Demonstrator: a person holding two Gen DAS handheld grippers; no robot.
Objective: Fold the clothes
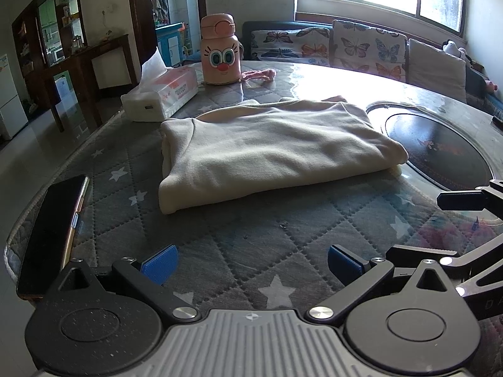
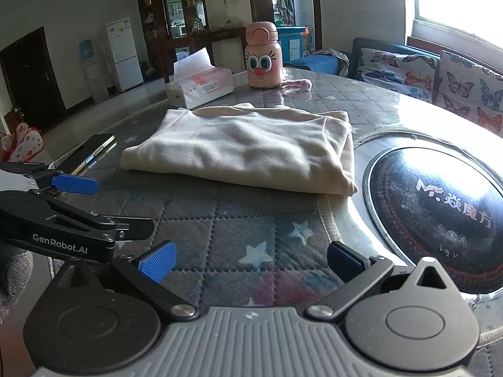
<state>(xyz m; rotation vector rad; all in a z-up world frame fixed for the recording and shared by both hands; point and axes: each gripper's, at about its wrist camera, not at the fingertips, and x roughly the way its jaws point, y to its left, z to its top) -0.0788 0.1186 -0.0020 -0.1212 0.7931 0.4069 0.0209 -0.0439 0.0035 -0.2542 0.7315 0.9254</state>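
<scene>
Both the left gripper [image 1: 251, 265] and right gripper [image 2: 251, 264] gape empty before folded cream garment [image 1: 267, 150].

Phone [image 1: 52, 238] blocks left; front clear

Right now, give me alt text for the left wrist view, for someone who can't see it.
A cream garment lies folded on a quilted star-patterned table, beyond the open, empty left gripper. A phone lies at the left edge; a tissue box and pink bottle stand behind.
</scene>
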